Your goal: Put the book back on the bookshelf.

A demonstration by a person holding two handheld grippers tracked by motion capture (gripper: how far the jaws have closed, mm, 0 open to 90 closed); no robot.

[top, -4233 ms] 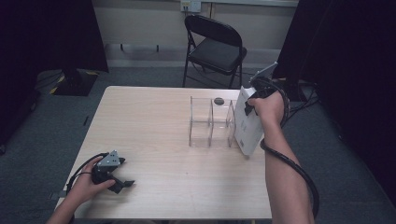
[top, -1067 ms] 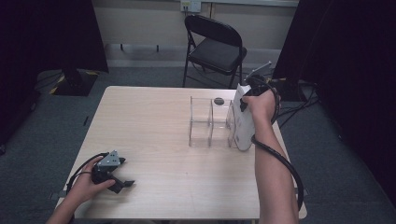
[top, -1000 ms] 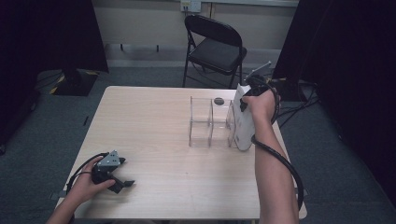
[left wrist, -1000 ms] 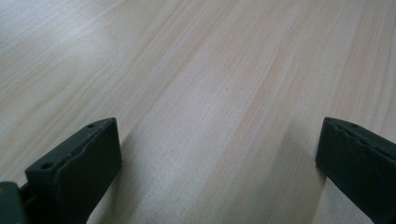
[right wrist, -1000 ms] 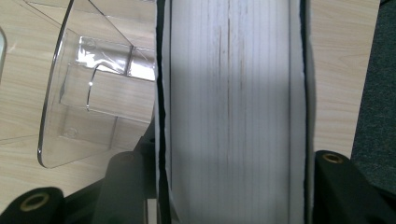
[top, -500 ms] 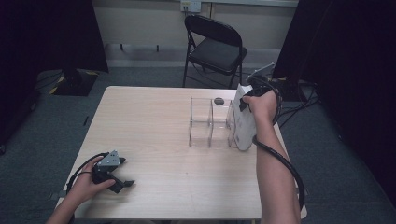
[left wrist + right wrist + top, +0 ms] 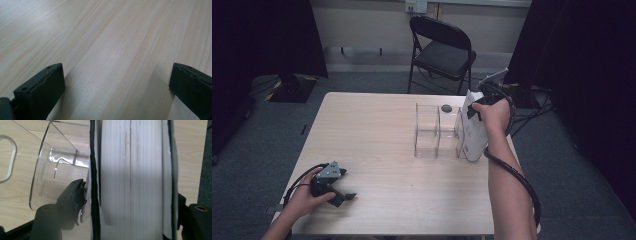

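book [image 7: 473, 131] went from tilted to upright by the clear rack [image 7: 437, 131]; right gripper [image 7: 482, 102] jaws just eased open, probably off it

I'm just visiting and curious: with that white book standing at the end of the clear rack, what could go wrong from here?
1. The fingers of the right gripper have just been opening around the white book; with the grip loosened, the book, standing on edge, could tip over.
2. The book stands near the table's right edge, so a fall that way might drop it off.
3. It sits beside the clear rack, which a nudge could shift.
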